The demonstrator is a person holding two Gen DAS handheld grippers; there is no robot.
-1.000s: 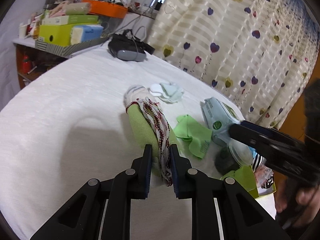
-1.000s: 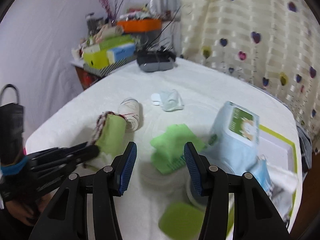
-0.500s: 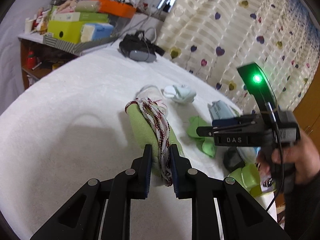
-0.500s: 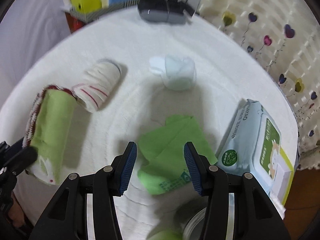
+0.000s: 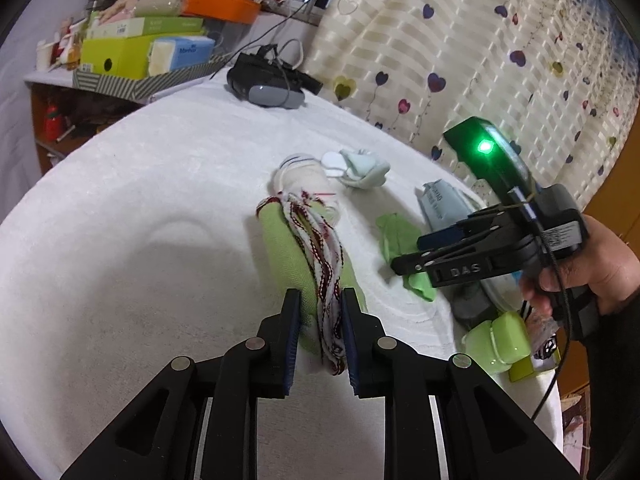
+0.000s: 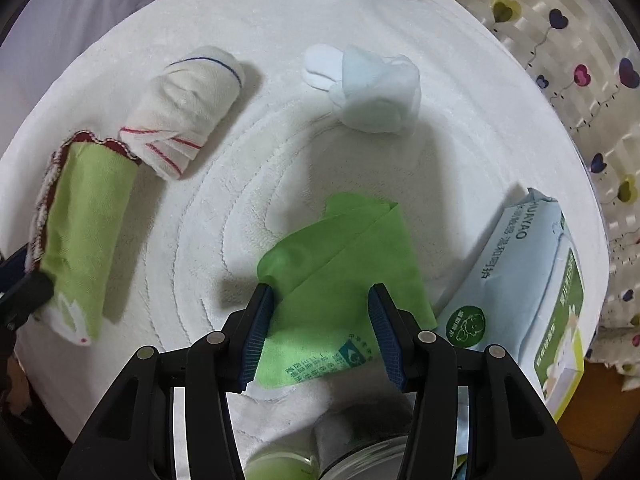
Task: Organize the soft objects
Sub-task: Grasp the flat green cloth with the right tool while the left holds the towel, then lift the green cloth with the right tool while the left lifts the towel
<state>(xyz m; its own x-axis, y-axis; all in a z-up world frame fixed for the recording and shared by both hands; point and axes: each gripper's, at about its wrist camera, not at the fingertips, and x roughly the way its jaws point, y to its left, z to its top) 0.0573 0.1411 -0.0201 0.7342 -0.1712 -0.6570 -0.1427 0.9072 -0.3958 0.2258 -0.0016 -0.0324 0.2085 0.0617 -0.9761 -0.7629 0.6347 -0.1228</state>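
Observation:
A rolled green towel (image 5: 288, 248) with red-and-white fringe lies on the white terry surface (image 5: 120, 240). My left gripper (image 5: 320, 332) grips its near end; the jaws are beginning to open, and cloth still fills the gap. In the right wrist view the same rolled green towel (image 6: 86, 232) lies at the left, with a left fingertip (image 6: 24, 292) at its end. My right gripper (image 6: 320, 332) points steeply down over a flat green cloth (image 6: 344, 264). Its jaws straddle the cloth and are closing, pads apart from it. A white roll with red stripes (image 6: 188, 108) and a pale blue bundle (image 6: 376, 92) lie beyond.
A pack of wet wipes (image 6: 532, 280) lies right of the green cloth. A glass jar (image 6: 360, 452) and a green container (image 5: 496, 340) sit near the front edge. A dark headset (image 5: 264, 88) lies at the far edge, with a cluttered shelf (image 5: 120, 52) behind and a heart-patterned curtain to the right.
The right gripper tipped downward and sank over the flat green cloth, which now lies between its jaws. The left gripper stayed at the rolled green towel.

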